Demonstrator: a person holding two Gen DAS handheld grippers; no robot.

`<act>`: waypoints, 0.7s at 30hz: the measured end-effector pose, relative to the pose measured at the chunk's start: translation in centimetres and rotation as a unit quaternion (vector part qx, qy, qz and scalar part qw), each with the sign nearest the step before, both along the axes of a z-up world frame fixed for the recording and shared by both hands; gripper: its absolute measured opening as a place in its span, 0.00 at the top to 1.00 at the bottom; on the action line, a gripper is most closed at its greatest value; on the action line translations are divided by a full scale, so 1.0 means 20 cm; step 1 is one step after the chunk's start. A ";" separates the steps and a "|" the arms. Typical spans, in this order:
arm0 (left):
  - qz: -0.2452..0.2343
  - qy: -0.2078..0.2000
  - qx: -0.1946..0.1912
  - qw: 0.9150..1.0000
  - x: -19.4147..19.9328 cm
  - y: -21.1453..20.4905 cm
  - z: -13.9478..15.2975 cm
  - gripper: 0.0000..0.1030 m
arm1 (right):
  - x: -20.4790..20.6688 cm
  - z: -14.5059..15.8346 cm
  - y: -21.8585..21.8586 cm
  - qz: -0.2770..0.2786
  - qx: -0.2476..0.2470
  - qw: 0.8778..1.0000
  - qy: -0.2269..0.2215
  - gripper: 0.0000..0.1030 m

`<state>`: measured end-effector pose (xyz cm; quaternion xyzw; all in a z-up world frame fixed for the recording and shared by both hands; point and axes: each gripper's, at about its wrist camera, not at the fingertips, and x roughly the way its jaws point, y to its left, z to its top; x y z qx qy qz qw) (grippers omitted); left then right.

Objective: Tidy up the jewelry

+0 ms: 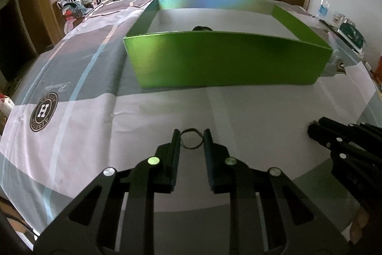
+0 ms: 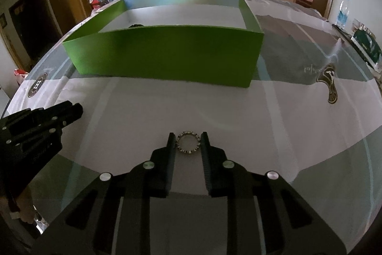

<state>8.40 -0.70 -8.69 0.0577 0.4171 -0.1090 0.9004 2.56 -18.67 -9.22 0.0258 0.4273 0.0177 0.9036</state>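
- The desk [image 1: 238, 106] is the biggest thing here, covered with a grey-and-white patterned cloth [image 1: 71, 92], and everything you're working with sits on it.
- Next down is the green box [image 1: 226, 59], open on top, sitting well ahead of both your tools. Something dark peeks over its near wall, but too little shows to say what it is. I'd guess that box is where the jewelry ends up.
- Your left hand-held gripper [image 1: 191, 135] is partly open, jaws either side of a thin dark ring [image 1: 191, 139] lying flat on the cloth. The jaws look right up against it, but I can't tell if they're actually pinching yet.
- Your right hand-held gripper [image 2: 187, 138] is the same story: partly open, straddling a beaded ring [image 2: 188, 142] with light and dark segments, also flat on the cloth. The left jaw looks like it's touching; the right one seems just beside it.
- So you're at the pick-up step on both sides, nothing lifted yet.
- Next move, as I read it: close gently and evenly, since both pieces are thin and low and could skid or pop out sideways, then lift clear of the box's near wall before carrying them over.
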 end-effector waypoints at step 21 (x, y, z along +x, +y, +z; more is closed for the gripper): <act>-0.012 0.004 0.008 1.000 -0.04 -0.07 -0.04 0.79 | -0.01 -0.02 0.00 -0.001 0.002 1.000 0.006 0.77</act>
